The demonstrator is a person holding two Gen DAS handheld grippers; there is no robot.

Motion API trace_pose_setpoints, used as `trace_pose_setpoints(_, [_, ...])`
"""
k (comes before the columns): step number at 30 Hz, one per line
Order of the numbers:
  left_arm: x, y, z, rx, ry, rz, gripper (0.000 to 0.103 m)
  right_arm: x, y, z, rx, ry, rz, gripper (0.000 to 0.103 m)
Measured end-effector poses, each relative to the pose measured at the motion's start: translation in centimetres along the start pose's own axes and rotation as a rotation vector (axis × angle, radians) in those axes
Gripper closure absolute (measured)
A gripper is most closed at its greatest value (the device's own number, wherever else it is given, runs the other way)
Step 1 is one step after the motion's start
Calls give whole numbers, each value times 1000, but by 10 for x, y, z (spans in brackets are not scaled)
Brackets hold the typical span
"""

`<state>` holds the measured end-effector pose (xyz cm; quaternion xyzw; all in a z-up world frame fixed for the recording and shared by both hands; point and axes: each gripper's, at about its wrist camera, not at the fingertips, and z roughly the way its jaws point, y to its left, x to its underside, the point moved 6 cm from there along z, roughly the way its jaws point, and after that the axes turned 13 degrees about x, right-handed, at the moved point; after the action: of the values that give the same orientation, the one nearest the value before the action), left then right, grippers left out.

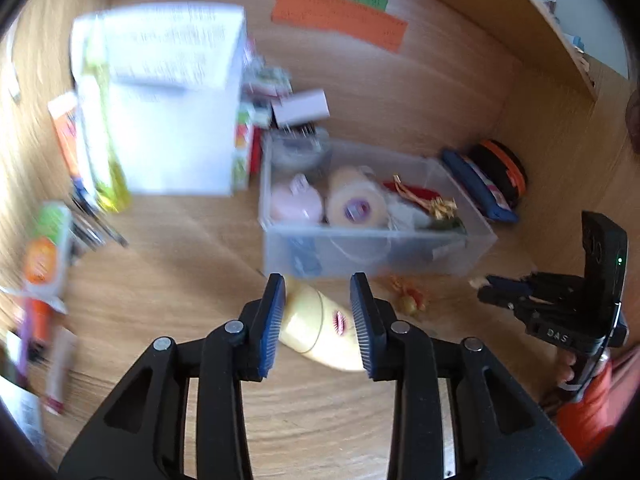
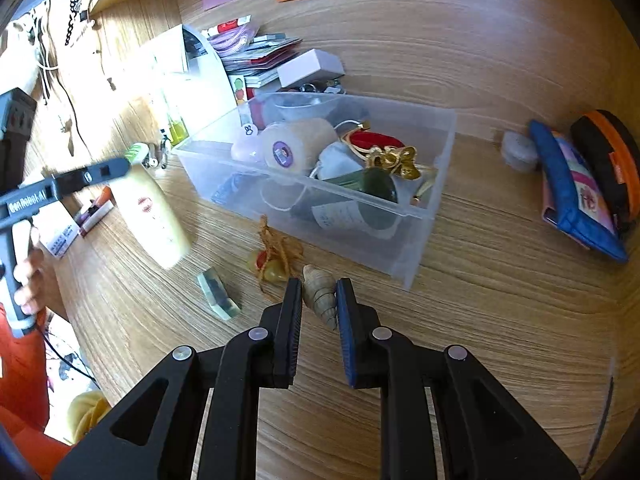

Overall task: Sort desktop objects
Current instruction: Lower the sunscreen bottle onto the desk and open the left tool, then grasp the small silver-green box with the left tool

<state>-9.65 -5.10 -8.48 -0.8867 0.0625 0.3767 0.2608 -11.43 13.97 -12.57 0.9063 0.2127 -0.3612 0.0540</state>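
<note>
Low in the left wrist view, the left gripper (image 1: 318,316) has its fingers nearly closed on a smooth yellow bottle (image 1: 320,326), probably light and slippery, best gripped across its body. At bottom centre of the right wrist view, the right gripper (image 2: 319,312) pinches a ridged spiral shell (image 2: 320,294), hard but brittle, just before the clear bin (image 2: 424,216) on the surface (image 2: 500,320).

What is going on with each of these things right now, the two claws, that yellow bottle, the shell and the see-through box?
Left gripper: shut on the yellow bottle.
Yellow bottle: held, tilted above the desk.
Right gripper: shut on the spiral shell.
Spiral shell: pinched between the pads.
Clear plastic box: lidless, already holding several items.
Tassel charm: loose on the desk beside the box.
</note>
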Motion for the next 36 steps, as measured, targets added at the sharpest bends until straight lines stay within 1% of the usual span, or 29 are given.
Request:
trace_pose_setpoints(2, [10, 1, 18, 39, 47, -32, 71, -1, 2, -1, -7, -5, 2, 87])
trace_pose_setpoints(6, [24, 5, 42, 42, 105, -61, 71, -1, 5, -4, -9, -14, -1, 87])
trace_pose_setpoints(8, [25, 2, 40, 16, 100, -35, 71, 0, 5, -6, -7, -16, -7, 87])
trace_pose_setpoints(9, [25, -1, 39, 20, 103, -25, 67, 1, 5, -7, -5, -18, -9, 87])
trace_pose_setpoints(10, [26, -4, 38, 20, 106, -12, 59, 1, 3, -9, -1, -20, -13, 87])
trace_pose_setpoints(11, [27, -9, 36, 10, 105, 7, 55, 2, 2, -9, 1, -21, -12, 87])
trace_pose_setpoints(12, [28, -12, 34, -1, 100, 25, 46, 2, 1, -9, -2, -21, -10, 87])
trace_pose_setpoints(13, [28, -16, 32, -9, 93, 46, 41, 2, 0, -9, -6, -21, -6, 87])
trace_pose_setpoints(14, [28, -21, 29, -13, 86, 70, 40, 2, 0, -9, -9, -21, -2, 87])
trace_pose_setpoints(17, [24, -34, 30, -38, 101, 143, 37, 3, 1, -7, -26, -20, 13, 87])
trace_pose_setpoints(19, [20, -37, 34, -44, 123, 162, 34, 3, 2, -6, -36, -18, 18, 87])
trace_pose_setpoints(22, [17, -46, 39, 41, 155, 143, 34, 5, 3, -9, -40, -25, 14, 87])
trace_pose_setpoints(24, [20, -61, 45, 75, 175, 185, 34, 5, 1, -11, -39, -31, 17, 87])
trace_pose_setpoints(27, [33, -84, 60, 100, 218, 245, 34, 5, -6, -16, -24, -40, 30, 87])
trace_pose_setpoints(30, [43, -101, 78, 106, 258, 275, 34, 6, -15, -20, -16, -44, 44, 87])
trace_pose_setpoints(34, [55, -120, 97, 134, 289, 298, 35, 10, -28, -25, -5, -46, 64, 87])
trace_pose_setpoints(36, [58, -124, 103, 124, 297, 305, 37, 12, -33, -27, -1, -46, 71, 87])
